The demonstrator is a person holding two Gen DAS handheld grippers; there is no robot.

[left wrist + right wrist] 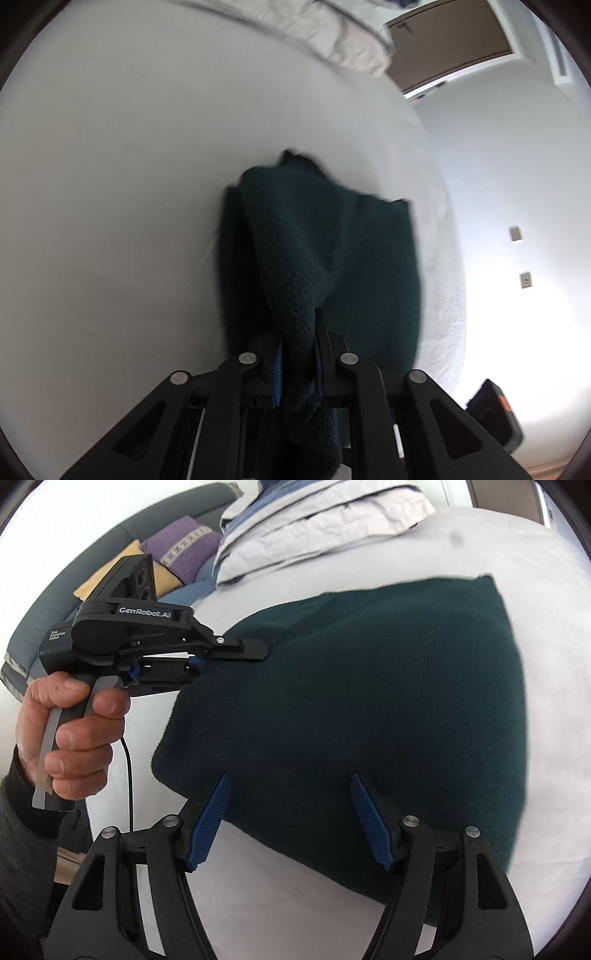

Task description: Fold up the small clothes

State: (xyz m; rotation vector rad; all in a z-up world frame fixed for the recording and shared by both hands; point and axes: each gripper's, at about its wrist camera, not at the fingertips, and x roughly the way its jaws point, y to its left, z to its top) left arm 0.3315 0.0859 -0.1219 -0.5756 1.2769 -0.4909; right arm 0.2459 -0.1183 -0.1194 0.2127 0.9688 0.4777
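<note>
Apparently a fold is under way: the left claw (298,354), clamped on a bunched edge of the dark green knit garment (354,709) spread on the white bed (535,561), lifts that corner. The right claw (290,788) hovers angled down over the near hem, spread wide and empty. Next, the lifted edge probably needs carrying across and laying flat.

White bed sheet (129,184), rumpled bedding (314,524), purple cushion (181,550), brown door (454,44), wall plates (515,233)
</note>
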